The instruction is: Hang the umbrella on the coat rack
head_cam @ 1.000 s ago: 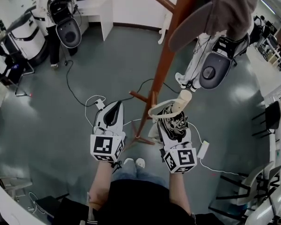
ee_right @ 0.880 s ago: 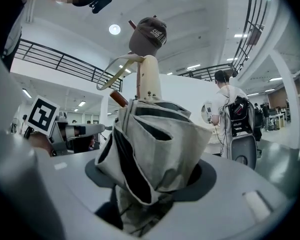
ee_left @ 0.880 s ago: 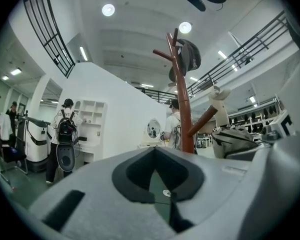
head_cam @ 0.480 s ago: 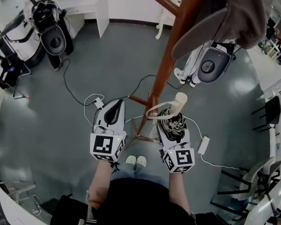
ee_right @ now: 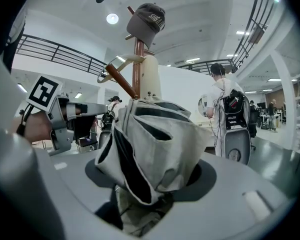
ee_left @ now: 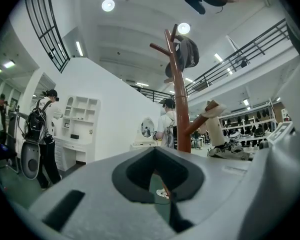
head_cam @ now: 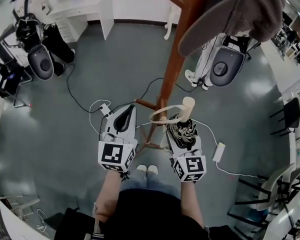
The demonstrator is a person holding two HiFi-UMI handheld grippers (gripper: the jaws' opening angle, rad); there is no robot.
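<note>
Nothing can be read for certain. The grey fabric cap (ee_right: 146, 16) atop the brown wooden coat rack (ee_right: 136, 66) bears pale lettering, too small to make out.

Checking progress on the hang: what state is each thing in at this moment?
umbrella: folded, held in right claw.
strap loop: at a lower peg; whether hooked, cannot tell.
right claw: shut on umbrella.
left claw: shut, empty.
cap: hanging atop coat rack.
</note>
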